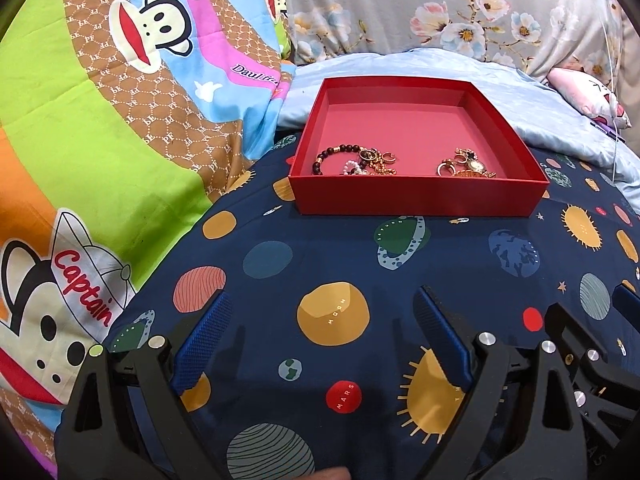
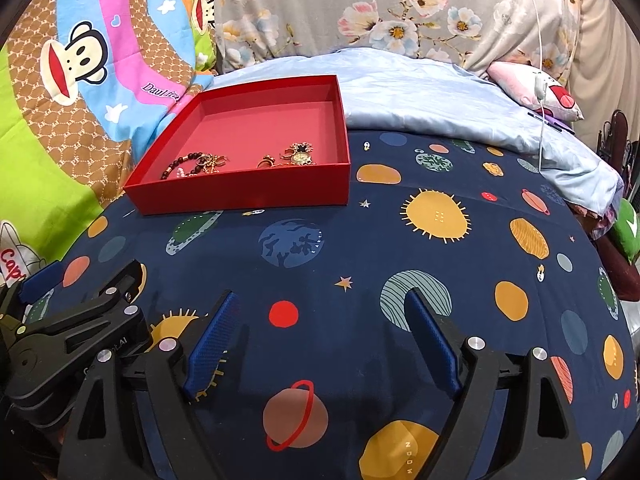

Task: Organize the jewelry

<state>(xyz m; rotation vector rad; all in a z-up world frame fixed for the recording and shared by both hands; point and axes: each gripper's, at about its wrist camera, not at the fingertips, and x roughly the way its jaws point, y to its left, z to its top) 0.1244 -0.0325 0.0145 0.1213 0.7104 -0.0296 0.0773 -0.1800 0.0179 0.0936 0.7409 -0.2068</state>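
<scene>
A shallow red box stands on the dark blue planet-print sheet. Inside it, along the near wall, lie a dark bead bracelet with gold pieces and a gold watch with rings. My left gripper is open and empty, low over the sheet, well short of the box. My right gripper is open and empty, to the right of the left one, also short of the box. The left gripper shows at the left edge of the right wrist view.
A colourful monkey-print blanket is bunched on the left. A light blue pillow lies behind the box, with a floral cover and a pink plush beyond. A white cable hangs at the right.
</scene>
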